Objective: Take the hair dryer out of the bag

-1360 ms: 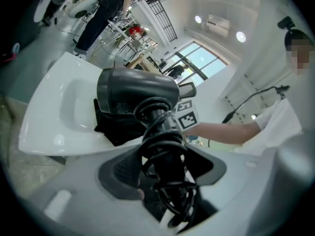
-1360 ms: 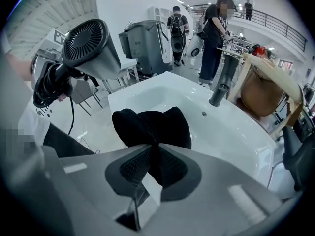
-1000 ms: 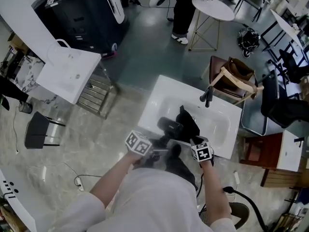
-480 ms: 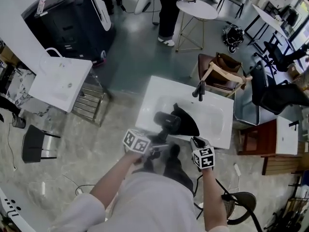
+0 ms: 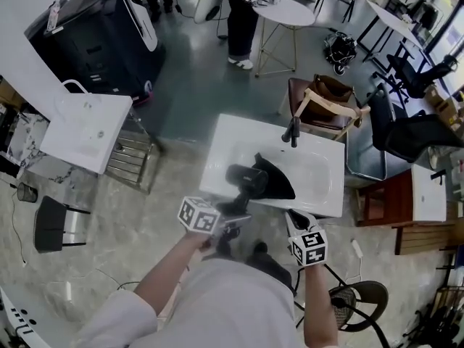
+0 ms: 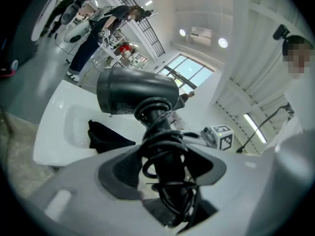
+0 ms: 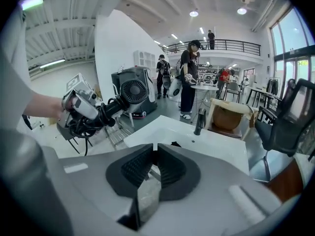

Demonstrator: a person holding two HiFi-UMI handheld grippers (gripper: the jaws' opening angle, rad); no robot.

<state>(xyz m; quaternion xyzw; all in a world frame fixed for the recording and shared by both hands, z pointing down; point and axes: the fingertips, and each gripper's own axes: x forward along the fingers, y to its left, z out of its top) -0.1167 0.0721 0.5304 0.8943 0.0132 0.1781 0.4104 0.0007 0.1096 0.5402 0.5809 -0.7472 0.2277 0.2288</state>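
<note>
My left gripper is shut on the handle of the black hair dryer, whose cord is wound round that handle. In the left gripper view the hair dryer stands upright between the pads of the left gripper, barrel pointing left. The black bag lies slack in the white sink, apart from the dryer. My right gripper hangs near the sink's front edge. In its own view the right gripper is closing, pads almost touching, with nothing between them.
A black tap stands at the sink's back rim. Behind it is a wooden chair with a brown bag. A second white basin sits at left, a round white table and a person beyond.
The hair dryer has risen clear of the bag in my left gripper. My right gripper has drawn back from the bag and its jaws have closed. The bag has slumped into the sink.
</note>
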